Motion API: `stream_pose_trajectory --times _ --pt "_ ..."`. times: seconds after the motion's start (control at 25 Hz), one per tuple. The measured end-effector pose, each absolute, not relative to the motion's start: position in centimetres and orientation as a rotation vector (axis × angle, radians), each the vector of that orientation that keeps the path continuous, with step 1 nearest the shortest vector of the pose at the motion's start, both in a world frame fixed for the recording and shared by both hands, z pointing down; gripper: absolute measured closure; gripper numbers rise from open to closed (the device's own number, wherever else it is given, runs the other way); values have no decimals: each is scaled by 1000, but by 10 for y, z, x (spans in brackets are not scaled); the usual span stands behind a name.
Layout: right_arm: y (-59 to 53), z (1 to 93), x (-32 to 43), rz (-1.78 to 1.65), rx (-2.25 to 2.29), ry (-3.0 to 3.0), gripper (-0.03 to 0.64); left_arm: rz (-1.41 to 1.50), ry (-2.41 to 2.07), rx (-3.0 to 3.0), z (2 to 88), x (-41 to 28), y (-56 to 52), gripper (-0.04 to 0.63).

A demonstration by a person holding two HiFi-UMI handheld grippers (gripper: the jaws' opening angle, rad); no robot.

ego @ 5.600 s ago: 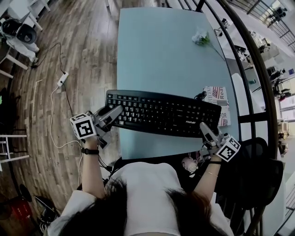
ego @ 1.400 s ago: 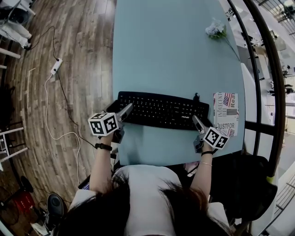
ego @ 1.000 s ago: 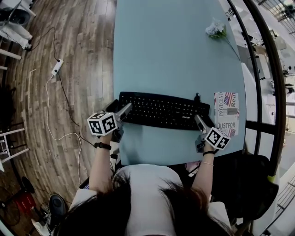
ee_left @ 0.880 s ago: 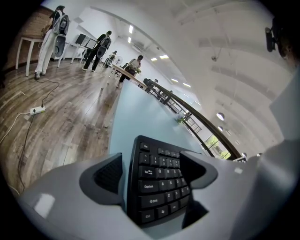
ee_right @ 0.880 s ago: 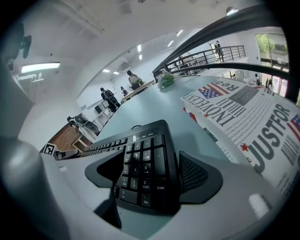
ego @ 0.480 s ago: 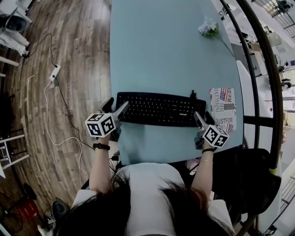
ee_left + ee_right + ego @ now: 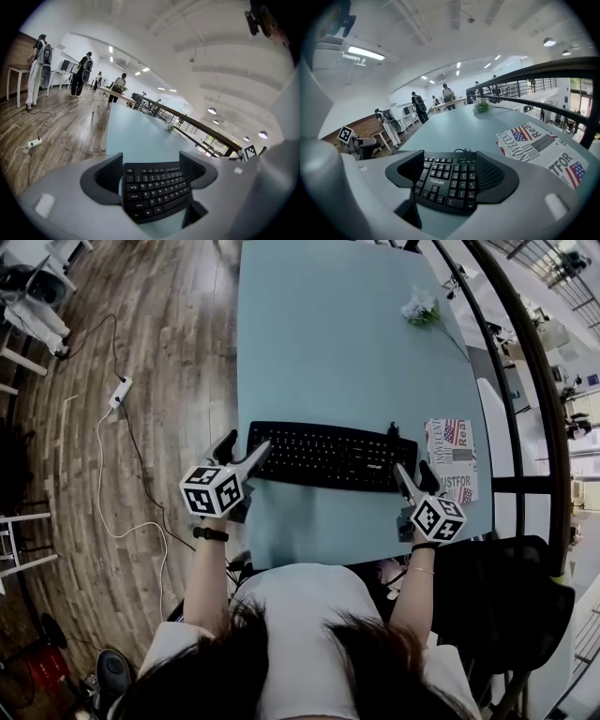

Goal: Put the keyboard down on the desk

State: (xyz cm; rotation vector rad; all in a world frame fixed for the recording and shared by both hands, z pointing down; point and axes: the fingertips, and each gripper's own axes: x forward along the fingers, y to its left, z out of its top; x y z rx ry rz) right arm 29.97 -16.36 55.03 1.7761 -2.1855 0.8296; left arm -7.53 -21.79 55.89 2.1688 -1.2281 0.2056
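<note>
Left tongs (image 7: 246, 446) first: I've got them spread around the left end of the keyboard (image 7: 328, 456), one jaw past its far edge and one at its near edge. In the left gripper view a thin sliver of desk shows between one pad and the keyboard's edge, so they aren't gripping anything. Right tongs (image 7: 413, 471) are on the keyboard's right end, and in the right gripper view both pads sit tight against its long edges, so those are pinching it.

Everything else, biggest first, placed off the keyboard:

- Wood floor (image 7: 159, 352) runs along to the left of it, beyond the desk edge.
- Pale blue desk (image 7: 328, 352): the keyboard lies flat on it, lengthwise across, near my edge, with most of the bare top stretching away behind it.
- Newspaper (image 7: 452, 460) with flag prints lies on the desk just beside the keyboard's right end.
- Small bunch of flowers (image 7: 418, 308) lies well behind the keyboard, toward the far right.
- White power strip (image 7: 119, 393) is on the floor, well off to the left, with its cord trailing back toward me.
</note>
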Motion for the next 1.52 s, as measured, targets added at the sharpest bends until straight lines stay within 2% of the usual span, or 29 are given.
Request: stream_pose_trajectory --times 0.6,0.84,0.96,1.12,1.32,1.52 --pt "-103 464 254 517 1795 -2336 278 185 -1213 2418 467 -74 -164 186" --pt "-79 435 243 408 1843 -2356 313 143 -1178 2503 432 -69 -142 191" --pt "-67 418 237 345 1856 -2368 345 124 -1162 2560 418 -66 -132 226" --pt "-54 401 227 295 1840 -2397 373 135 -1136 2610 410 -63 -121 318" --pt "-48 388 217 208 1828 -2425 483 103 -1104 2611 408 -60 -111 419" --pt "-46 384 213 192 1831 -2448 559 102 -1090 2596 416 -56 -107 474"
